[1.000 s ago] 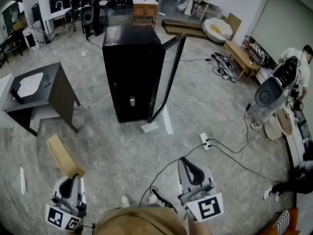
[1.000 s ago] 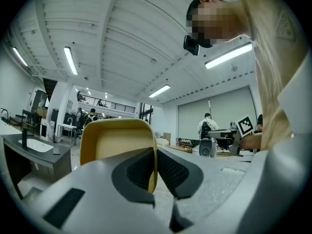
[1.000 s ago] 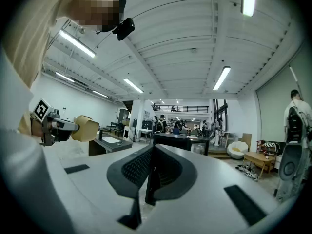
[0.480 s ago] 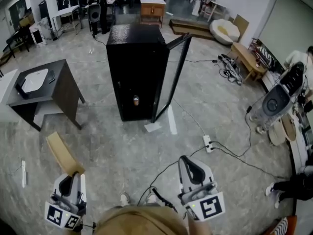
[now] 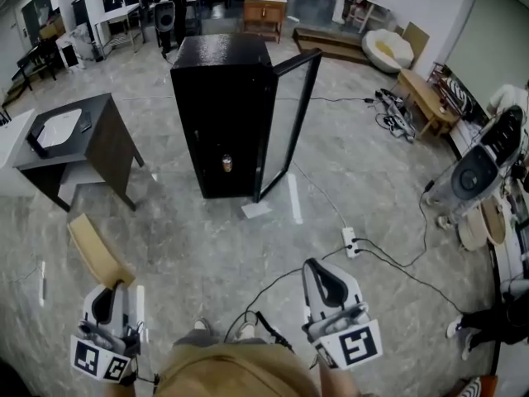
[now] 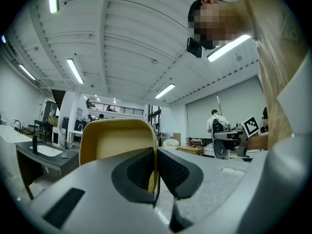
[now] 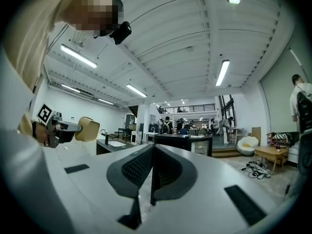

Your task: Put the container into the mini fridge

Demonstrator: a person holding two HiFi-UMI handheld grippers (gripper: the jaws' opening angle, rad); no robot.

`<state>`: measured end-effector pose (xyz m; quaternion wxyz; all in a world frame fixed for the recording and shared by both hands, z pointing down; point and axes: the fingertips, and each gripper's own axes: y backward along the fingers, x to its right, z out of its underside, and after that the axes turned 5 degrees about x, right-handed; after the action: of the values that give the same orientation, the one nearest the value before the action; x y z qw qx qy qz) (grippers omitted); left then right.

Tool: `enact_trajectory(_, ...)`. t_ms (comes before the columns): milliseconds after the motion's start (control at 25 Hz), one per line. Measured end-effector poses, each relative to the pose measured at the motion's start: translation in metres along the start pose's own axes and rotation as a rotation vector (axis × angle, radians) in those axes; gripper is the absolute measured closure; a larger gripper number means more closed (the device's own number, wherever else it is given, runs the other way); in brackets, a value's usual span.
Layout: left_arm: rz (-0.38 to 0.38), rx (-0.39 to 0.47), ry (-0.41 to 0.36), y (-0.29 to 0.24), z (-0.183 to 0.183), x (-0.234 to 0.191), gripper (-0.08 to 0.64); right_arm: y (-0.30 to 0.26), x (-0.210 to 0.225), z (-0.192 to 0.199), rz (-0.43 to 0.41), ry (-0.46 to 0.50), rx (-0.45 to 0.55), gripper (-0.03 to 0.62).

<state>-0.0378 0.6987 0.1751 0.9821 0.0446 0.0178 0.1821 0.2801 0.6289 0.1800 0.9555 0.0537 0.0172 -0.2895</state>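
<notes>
Person: tan top [image 5: 238, 375] at the near edge of the head view, over the grey floor [image 5: 190, 255].
Left gripper [image 5: 109, 296]: near left, held low; jaws narrow, clamped on one side wall of the container.
Container [image 5: 92, 251]: tan-yellow, open, rounded-square tub; sticks out beyond the left jaws, tilted, above the floor. Well apart from the mini fridge, not inside it.
Right gripper [image 7: 152, 159]: near right, about level with the left one; jaws pressed together, nothing between them.
Cables [image 5: 388, 263]: black, run over the floor from near the feet to a white power strip [image 5: 350, 240], right of middle.
Paper [image 5: 254, 210]: white sheet on the floor just by the fridge's front corner.
Counter [image 5: 99, 143]: dark, left, mid-distance; carries a white basin-like item [image 5: 51, 126].
Mini fridge [image 5: 216, 98]: black, upright, centre, mid-distance; glass door [image 5: 285, 126] swung open to the right.
Can [image 5: 226, 163]: small, low inside the fridge.
Far right: white machine [image 5: 479, 168], wooden bench [image 5: 423, 98].
Far: wooden cabinet [image 5: 264, 11] behind the fridge.
</notes>
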Motion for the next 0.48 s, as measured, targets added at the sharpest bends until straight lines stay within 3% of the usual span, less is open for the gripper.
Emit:
enact_trajectory(240, -0.023, -0.005, -0.033, -0.017, -0.007, 0.020, 0.546, -0.005, 0.021, 0.006, -0.041, -0.016, -0.009, 0.589)
enact_trajectory(480, -0.031, -0.006, -0.031, -0.043, 0.003, 0.010, 0.546, -0.031, 0.036, 0.015, -0.054, -0.021, -0.009, 0.589)
